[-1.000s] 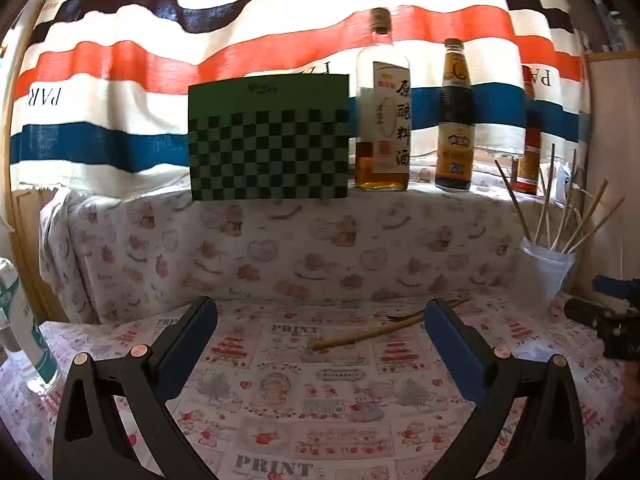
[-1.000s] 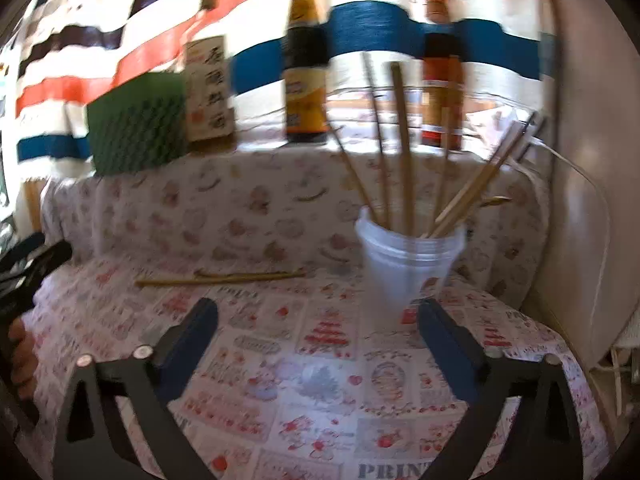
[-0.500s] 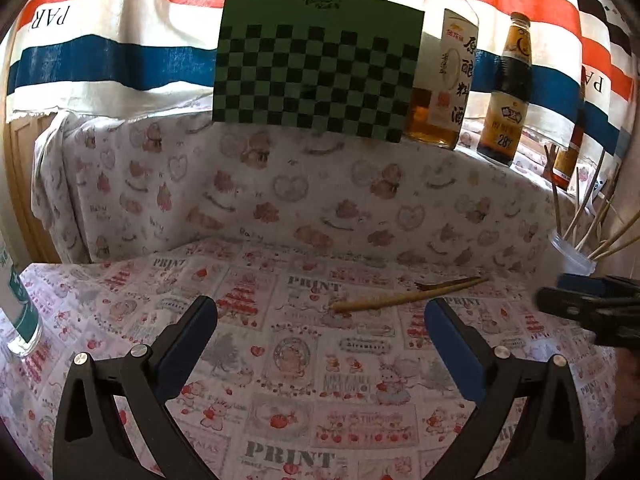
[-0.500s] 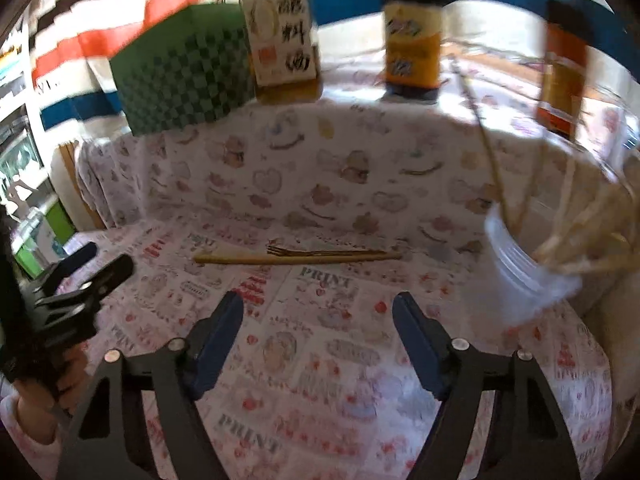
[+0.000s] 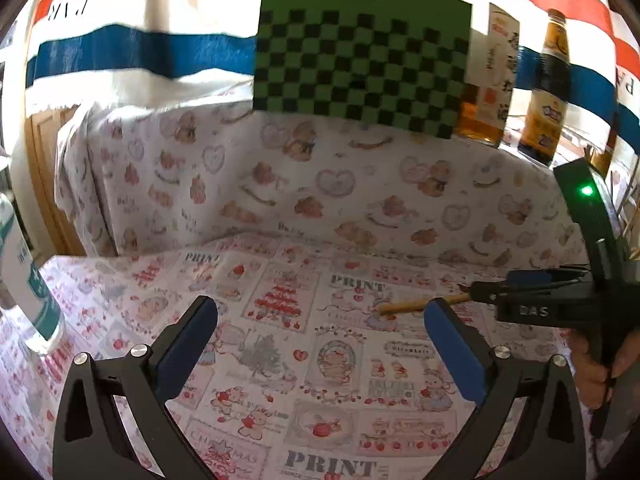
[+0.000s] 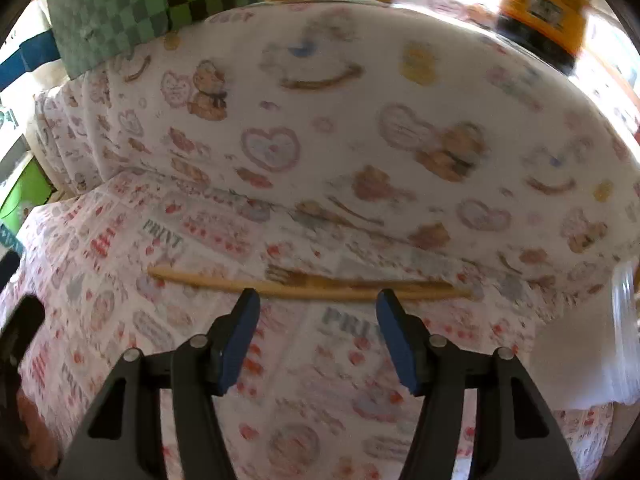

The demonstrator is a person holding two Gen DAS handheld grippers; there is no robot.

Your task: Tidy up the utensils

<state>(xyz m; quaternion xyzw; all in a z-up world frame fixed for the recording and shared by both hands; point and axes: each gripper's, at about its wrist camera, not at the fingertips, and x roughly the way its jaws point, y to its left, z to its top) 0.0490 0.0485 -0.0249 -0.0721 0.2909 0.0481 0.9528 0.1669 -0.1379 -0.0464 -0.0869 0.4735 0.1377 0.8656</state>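
A wooden chopstick (image 6: 200,279) and a wooden fork (image 6: 288,276) lie side by side on the printed tablecloth (image 6: 352,380). My right gripper (image 6: 318,300) points steeply down at them. Its jaws are closing, with the tips just short of the sticks and nothing pressed between the pads. In the left wrist view the right gripper (image 5: 520,292) hovers over the far end of the chopstick (image 5: 416,304), held by a hand (image 5: 592,364). My left gripper (image 5: 320,312) stands wide open over bare cloth, holding nothing.
A clear plastic cup (image 6: 624,320) stands at the right. A cloth-covered ledge (image 5: 320,184) behind carries a green checkerboard (image 5: 360,52) and sauce bottles (image 5: 546,92). A clear bottle (image 5: 28,280) stands at the far left.
The right gripper swung left and down from the cup to the utensils on the cloth, its jaws narrowing. It entered the right side of the left wrist view, which itself turned leftward.
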